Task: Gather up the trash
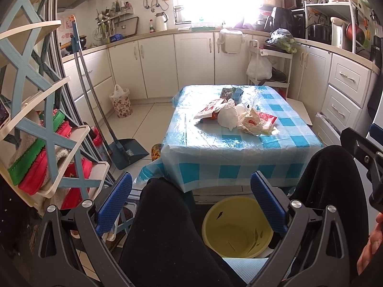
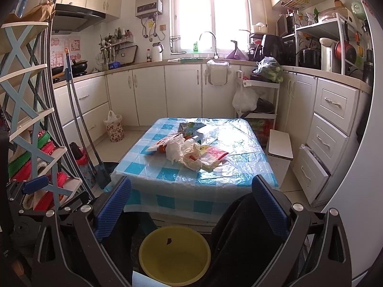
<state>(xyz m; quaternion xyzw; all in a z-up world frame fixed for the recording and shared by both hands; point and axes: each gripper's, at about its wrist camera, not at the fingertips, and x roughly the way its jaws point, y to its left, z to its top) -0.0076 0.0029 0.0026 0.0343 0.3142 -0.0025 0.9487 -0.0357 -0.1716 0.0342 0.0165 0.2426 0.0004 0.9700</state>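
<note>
Between table edge [image 2: 167, 205] and knees, yellow bin [image 2: 174, 256] stands unobstructed.

One yellow bucket [image 2: 174, 256] on the floor, one tabletop [image 2: 167, 174] in blue check — and on it a single heap of trash [image 2: 189, 150] too tangled to count piece by piece. Two grippers, each with two blue fingers [image 1: 115, 203] — plus one dustpan [image 1: 128, 153] and one floral bin [image 1: 121, 102].

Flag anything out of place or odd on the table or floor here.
A heap of trash, crumpled bags and wrappers, sits mid-table on the checked cloth. The yellow bin below holds only scraps. The bottom drawer at right hangs open.
</note>
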